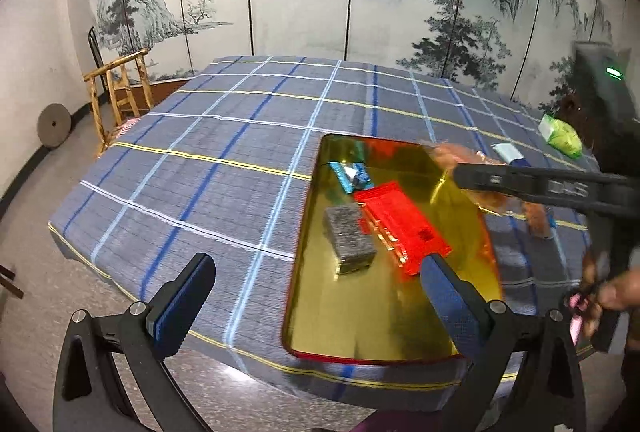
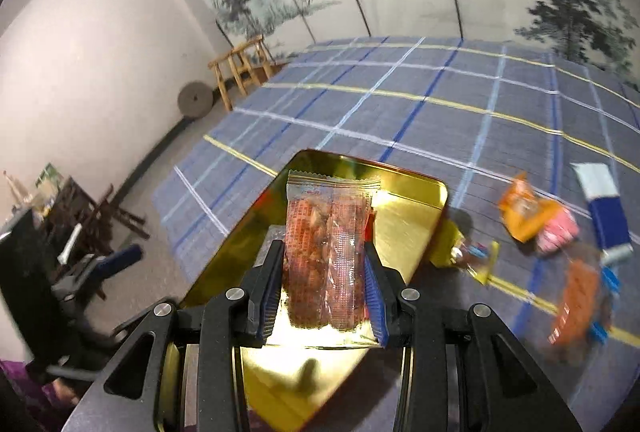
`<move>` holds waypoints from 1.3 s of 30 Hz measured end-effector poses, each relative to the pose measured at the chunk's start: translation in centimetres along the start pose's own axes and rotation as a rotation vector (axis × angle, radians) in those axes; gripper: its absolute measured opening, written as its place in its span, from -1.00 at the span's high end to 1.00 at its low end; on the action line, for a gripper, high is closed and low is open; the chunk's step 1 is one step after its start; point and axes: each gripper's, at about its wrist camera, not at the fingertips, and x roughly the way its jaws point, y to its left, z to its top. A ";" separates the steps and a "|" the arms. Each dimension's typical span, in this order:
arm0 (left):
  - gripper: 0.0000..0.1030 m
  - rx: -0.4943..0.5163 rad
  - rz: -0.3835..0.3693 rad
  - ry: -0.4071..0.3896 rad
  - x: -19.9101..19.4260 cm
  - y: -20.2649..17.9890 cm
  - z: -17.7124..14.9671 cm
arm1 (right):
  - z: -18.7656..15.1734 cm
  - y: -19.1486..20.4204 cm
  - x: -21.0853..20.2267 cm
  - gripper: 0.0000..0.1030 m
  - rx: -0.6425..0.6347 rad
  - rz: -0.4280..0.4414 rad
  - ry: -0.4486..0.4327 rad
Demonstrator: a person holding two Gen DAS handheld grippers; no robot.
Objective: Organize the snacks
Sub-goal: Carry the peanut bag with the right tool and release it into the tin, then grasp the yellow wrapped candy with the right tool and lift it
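Note:
A gold tray (image 1: pixel 360 324) lies on the plaid table; it also shows in the right wrist view (image 2: pixel 404 228). In it lie a red packet (image 1: pixel 400 228), a grey speckled block snack (image 1: pixel 350 238) and a blue wrapped sweet (image 1: pixel 352 174). My right gripper (image 2: pixel 326 276) is shut on a clear packet of reddish-brown snacks (image 2: pixel 326 244) and holds it over the tray; it reaches in from the right in the left wrist view (image 1: pixel 480 178). My left gripper (image 1: pixel 316 296) is open and empty at the tray's near end.
Loose snacks lie on the cloth right of the tray: an orange packet (image 2: pixel 524 210), a pink one (image 2: pixel 558 232), a blue-and-white bar (image 2: pixel 604 208), an orange-red packet (image 2: pixel 580 304), a yellow-wrapped sweet (image 2: pixel 468 252), and a green bag (image 1: pixel 560 136). A wooden chair (image 1: pixel 120 92) stands at the far left.

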 end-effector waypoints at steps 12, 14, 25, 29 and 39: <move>-0.96 0.037 0.000 0.034 1.2 1.0 -0.8 | 2.1 -0.7 8.0 0.25 -0.014 -0.059 0.137; -0.96 0.025 -0.007 0.046 1.5 1.4 -0.8 | 2.3 -0.8 8.4 0.24 -0.021 -0.078 0.139; -0.96 0.027 -0.029 0.054 1.9 1.4 -1.0 | 0.5 -4.8 -0.1 0.05 -0.171 -0.123 0.072; -0.96 0.032 -0.060 0.086 2.7 0.2 -0.7 | -0.8 -6.3 -1.0 0.09 -0.304 -0.158 0.154; -0.96 0.076 -0.025 0.111 3.7 -1.8 0.0 | -0.2 -6.3 4.0 0.11 -0.564 -0.146 0.292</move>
